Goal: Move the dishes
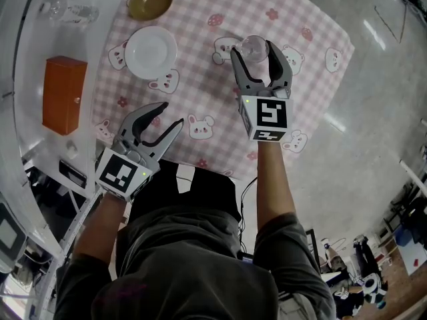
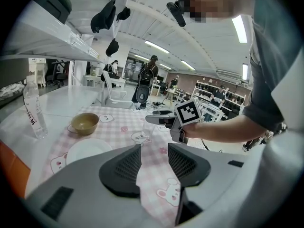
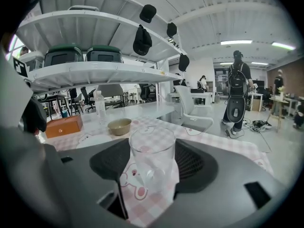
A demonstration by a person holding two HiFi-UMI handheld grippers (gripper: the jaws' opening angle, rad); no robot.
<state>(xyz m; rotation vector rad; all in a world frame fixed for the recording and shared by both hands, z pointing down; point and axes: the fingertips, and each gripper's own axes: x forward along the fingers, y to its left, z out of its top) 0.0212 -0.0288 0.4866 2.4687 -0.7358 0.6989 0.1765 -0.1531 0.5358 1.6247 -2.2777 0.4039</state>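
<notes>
A clear glass (image 1: 254, 47) (image 3: 152, 163) stands between the jaws of my right gripper (image 1: 255, 51), whose pads press both of its sides over the pink checked cloth (image 1: 200, 79). Seen from the left gripper view, the same glass (image 2: 147, 128) hangs under the right gripper (image 2: 159, 119). To the left, a white plate (image 1: 151, 52) (image 2: 88, 150) lies on the cloth. A tan bowl (image 1: 150, 0) (image 2: 85, 122) (image 3: 119, 125) sits behind it. My left gripper (image 1: 170, 114) (image 2: 154, 158) is open over the cloth's near edge with nothing in it.
An orange box (image 1: 64, 93) (image 3: 64, 126) and a clear plastic bottle (image 1: 70, 12) (image 2: 34, 112) stand on the white table left of the cloth. White shelves rise over the table's far side. A person with a backpack stands further back in the room.
</notes>
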